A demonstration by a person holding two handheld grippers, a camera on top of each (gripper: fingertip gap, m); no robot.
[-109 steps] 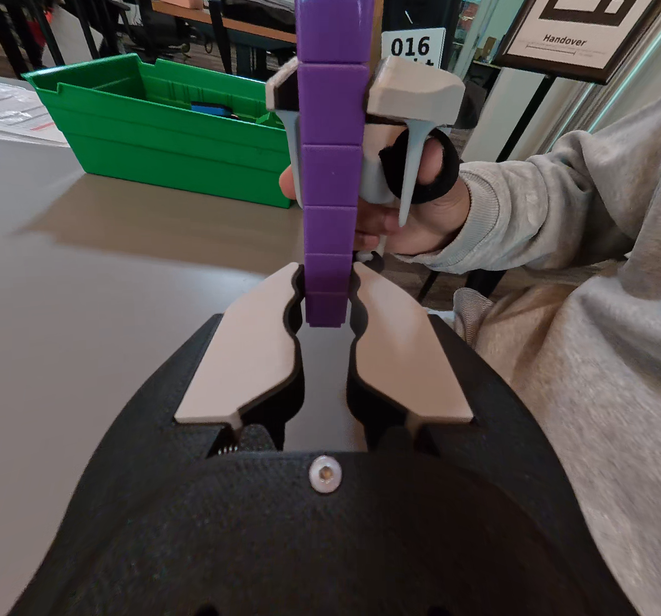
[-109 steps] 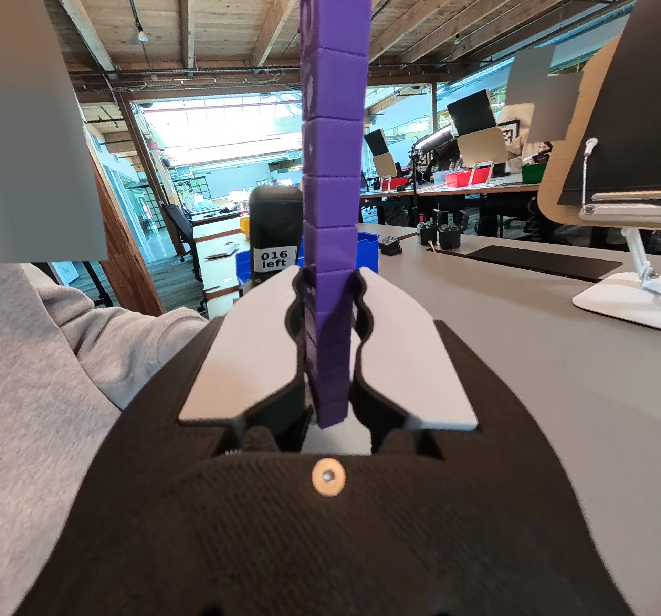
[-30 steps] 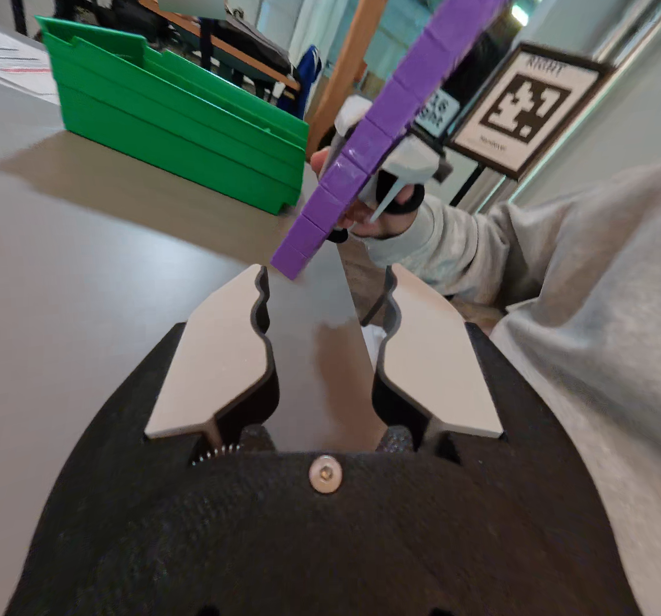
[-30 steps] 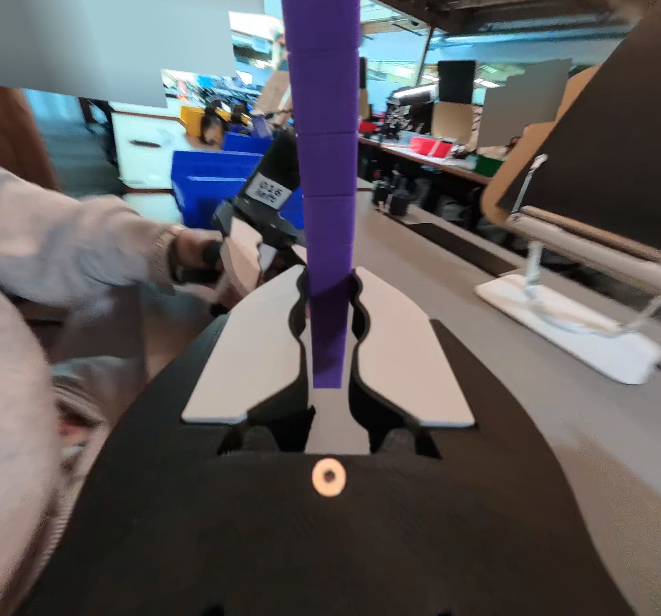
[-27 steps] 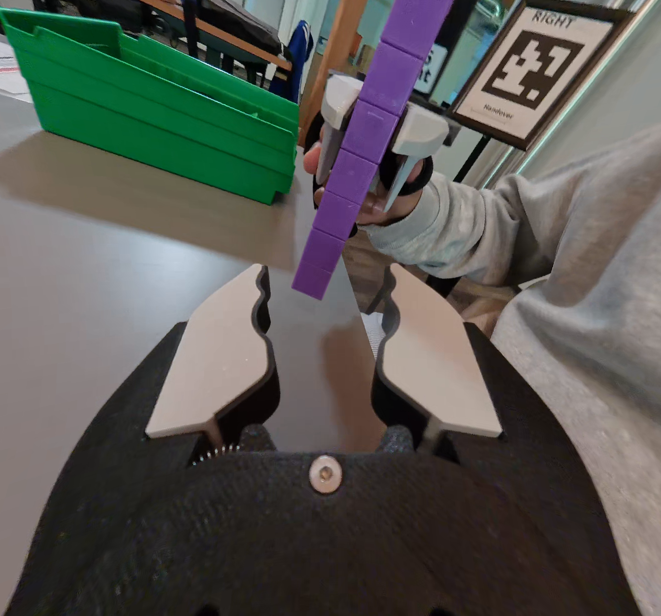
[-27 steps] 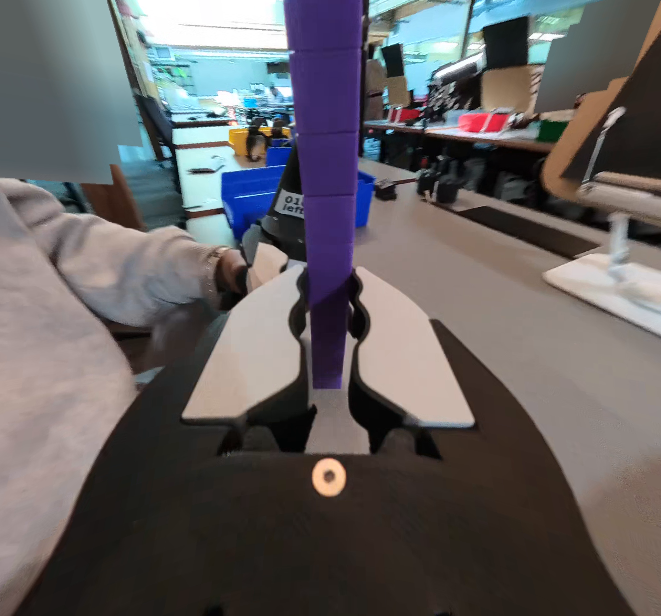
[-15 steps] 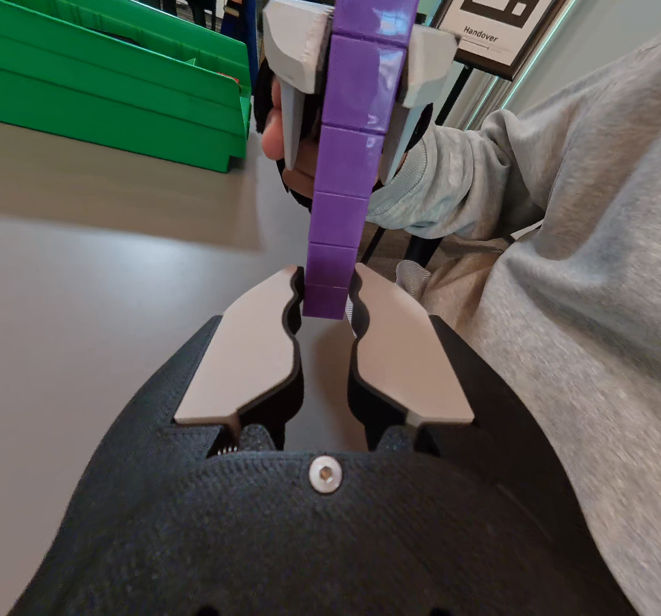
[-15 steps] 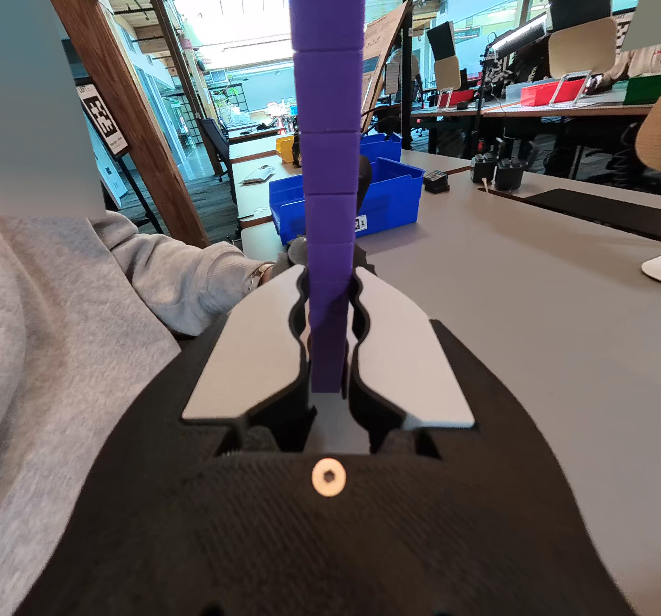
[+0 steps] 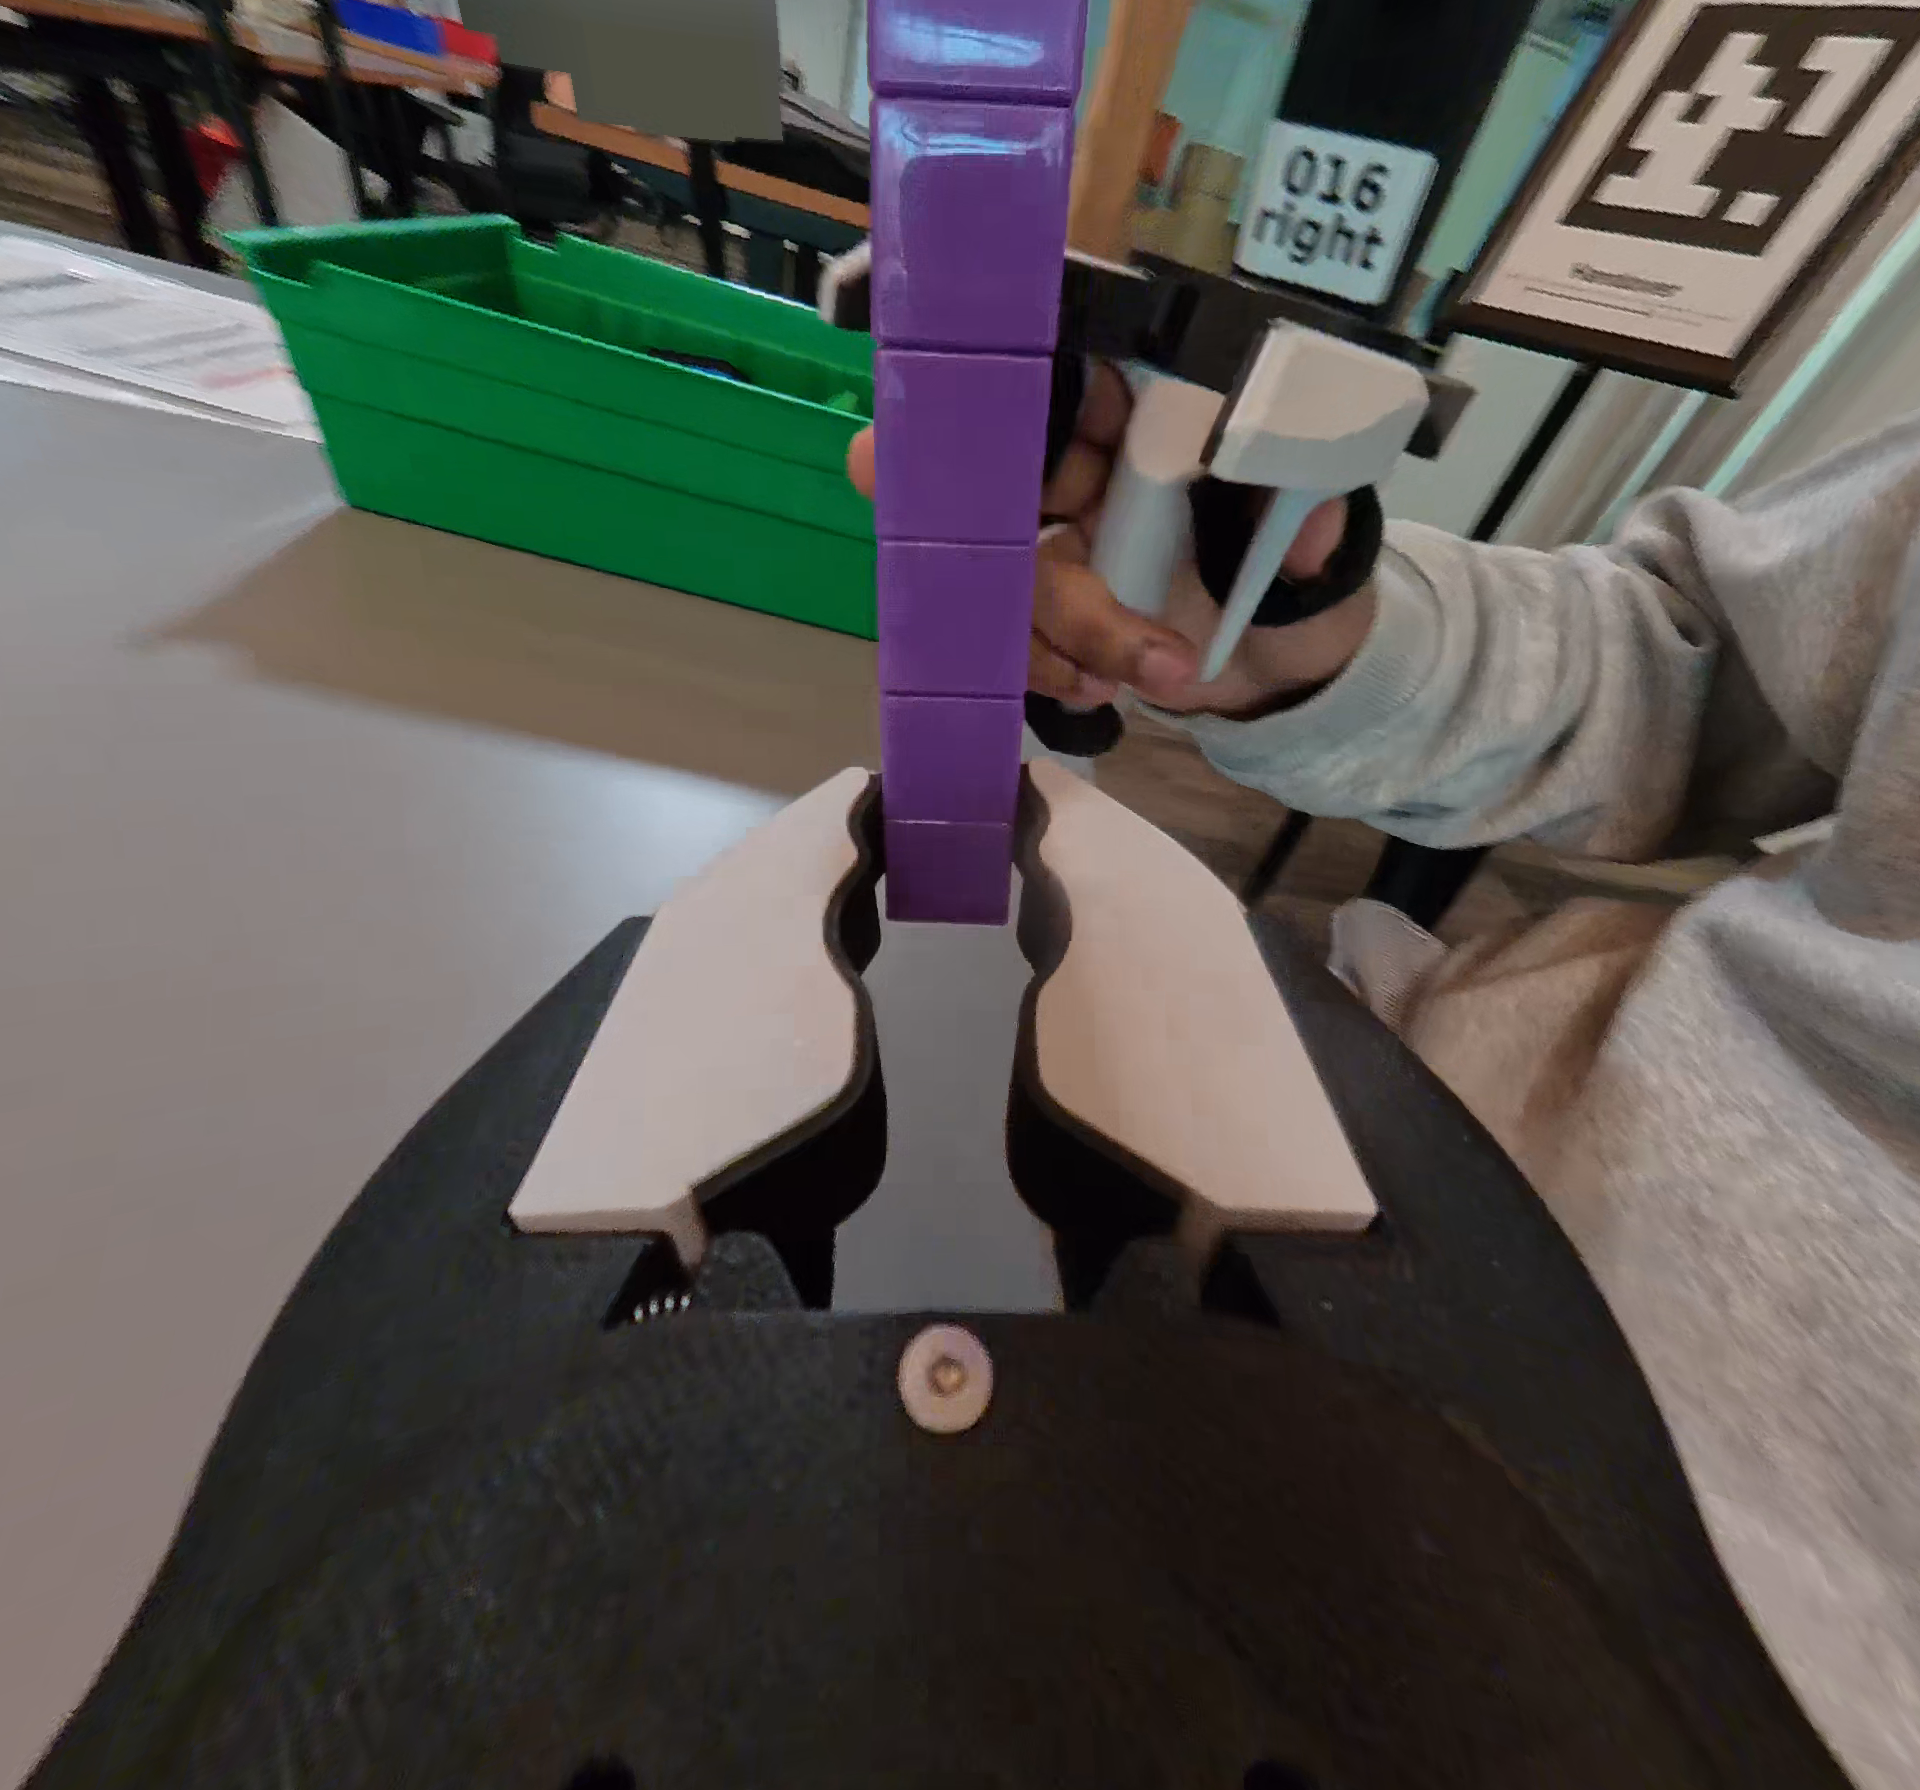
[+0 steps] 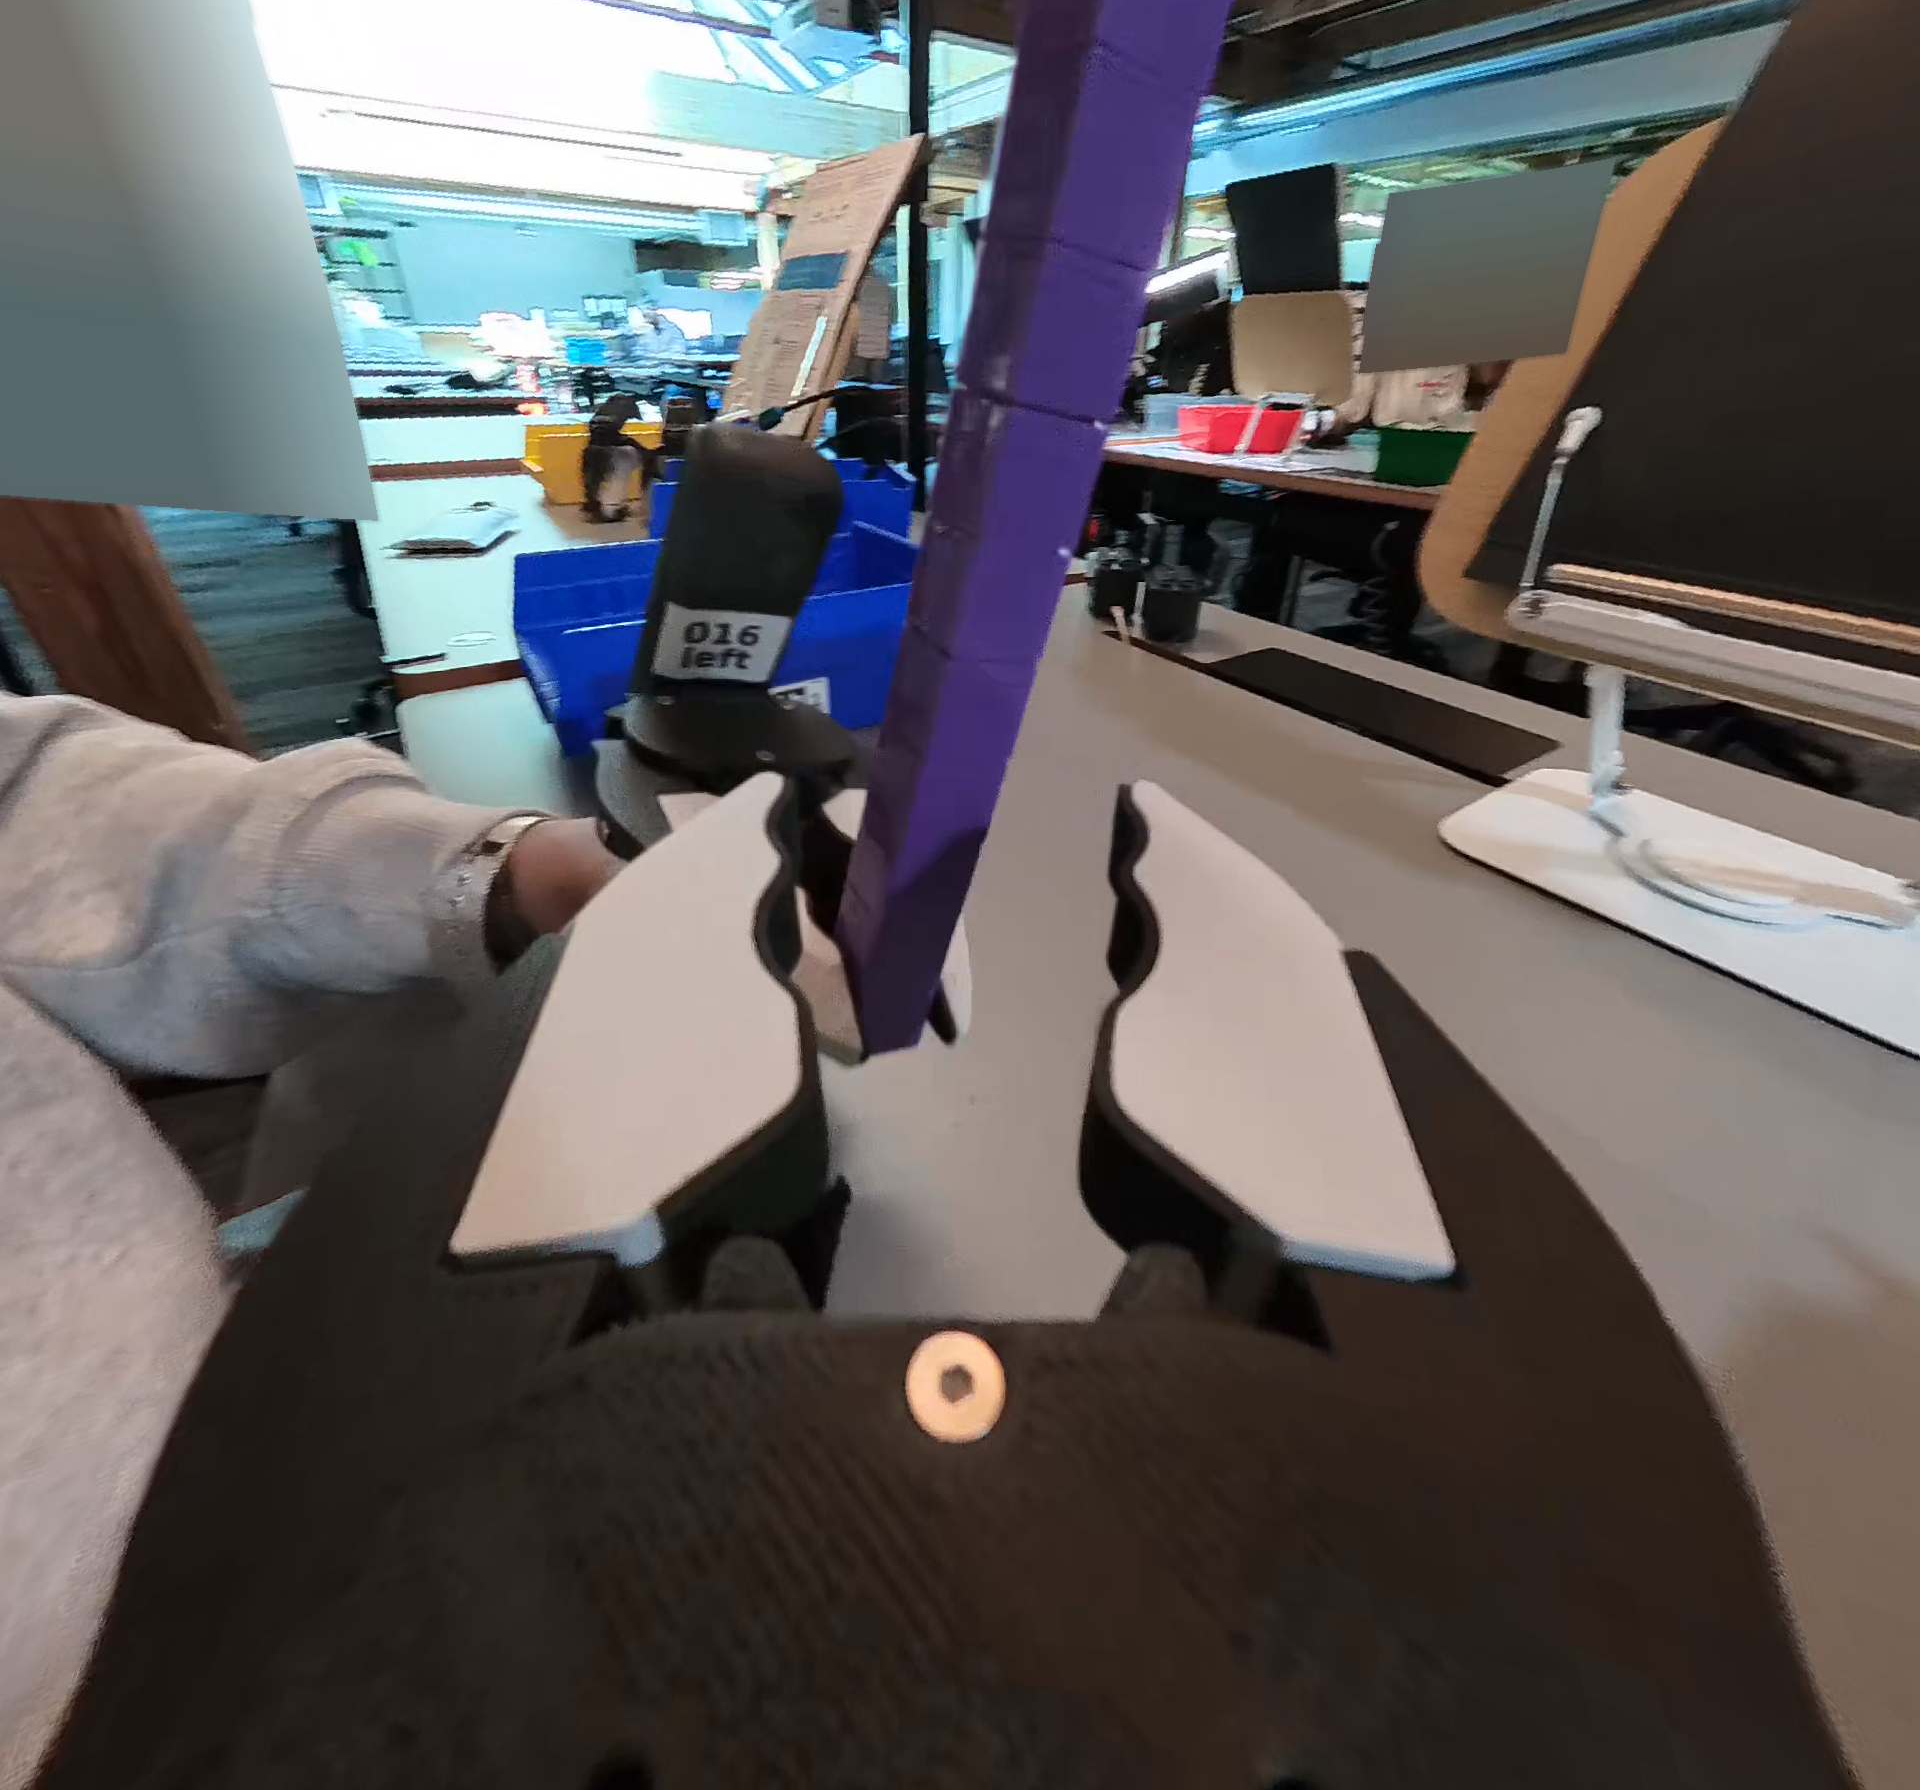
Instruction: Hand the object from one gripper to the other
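Observation:
A long purple bar of joined cubes (image 9: 961, 452) stands upright. My left gripper (image 9: 948, 805) is shut on its bottom end, the two pale fingers pressed on both sides. In the right wrist view the bar (image 10: 1018, 535) leans up between the spread fingers of my right gripper (image 10: 951, 790), which is open and does not touch it. The bar's foot sits in the left gripper's fingers (image 10: 831, 1002), below that gripper's black body (image 10: 738, 577). In the left wrist view one of the right gripper's fingers (image 9: 1309, 421) shows behind the bar, well to its right.
A green bin (image 9: 561, 410) stands on the grey table (image 9: 312, 805) behind the bar. A framed marker sign (image 9: 1714, 130) is at the right. A blue bin (image 10: 592, 618) and a white stand base (image 10: 1662, 867) sit on the table. A grey sleeve (image 9: 1558, 649) fills the right side. The tips of one gripper are about 6 centimeters away from the tips of the other.
A second ago the right gripper held the bar and the left was open. The left closed on the bar's bottom end. Now the right has opened and let go.

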